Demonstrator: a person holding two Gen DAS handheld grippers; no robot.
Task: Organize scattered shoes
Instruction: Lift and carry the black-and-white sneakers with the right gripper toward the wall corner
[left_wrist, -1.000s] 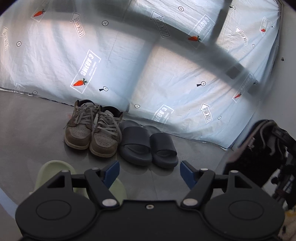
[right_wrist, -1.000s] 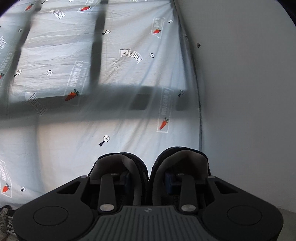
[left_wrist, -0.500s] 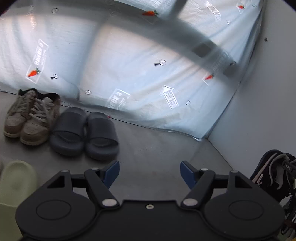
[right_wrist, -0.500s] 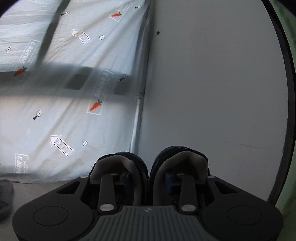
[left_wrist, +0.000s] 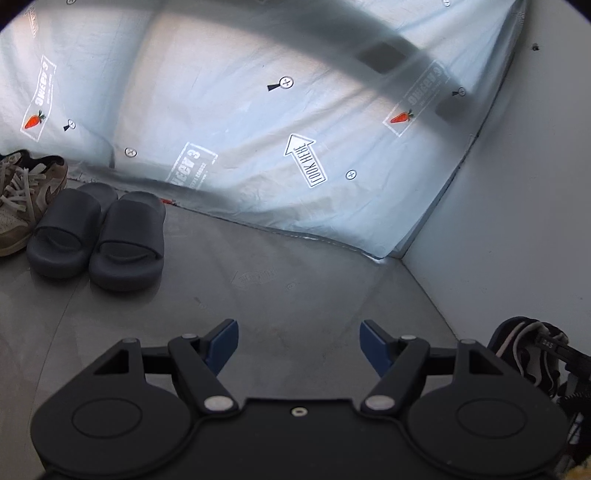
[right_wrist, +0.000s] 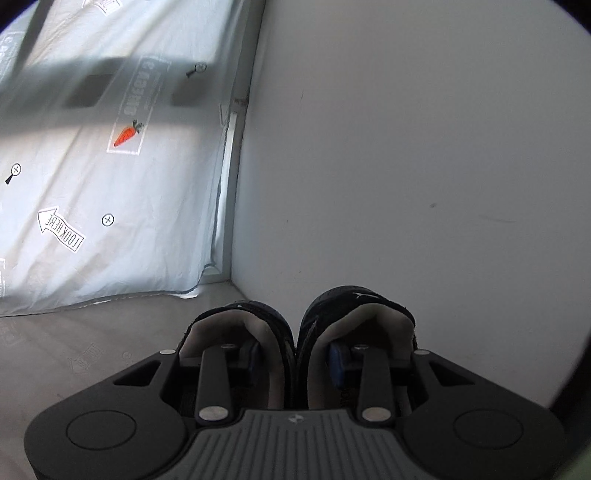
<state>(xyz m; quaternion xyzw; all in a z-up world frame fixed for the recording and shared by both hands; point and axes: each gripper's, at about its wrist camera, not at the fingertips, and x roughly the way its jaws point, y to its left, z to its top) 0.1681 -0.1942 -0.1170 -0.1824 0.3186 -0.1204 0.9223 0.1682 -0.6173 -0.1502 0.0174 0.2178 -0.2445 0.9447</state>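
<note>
Black sneakers (right_wrist: 295, 332) pinched together in right gripper (right_wrist: 295, 363).

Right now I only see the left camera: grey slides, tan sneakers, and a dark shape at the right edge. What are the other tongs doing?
Observer: The right tongs are clamped on a pair of dark shoes, which is likely your dark shape.
Operator: Both shoes in one grip? How?
Observer: One finger sits inside each shoe, pinching their inner walls together.
Operator: Where are they pointing?
Observer: At a bare white wall, just beside the corner where the printed sheet ends.
</note>
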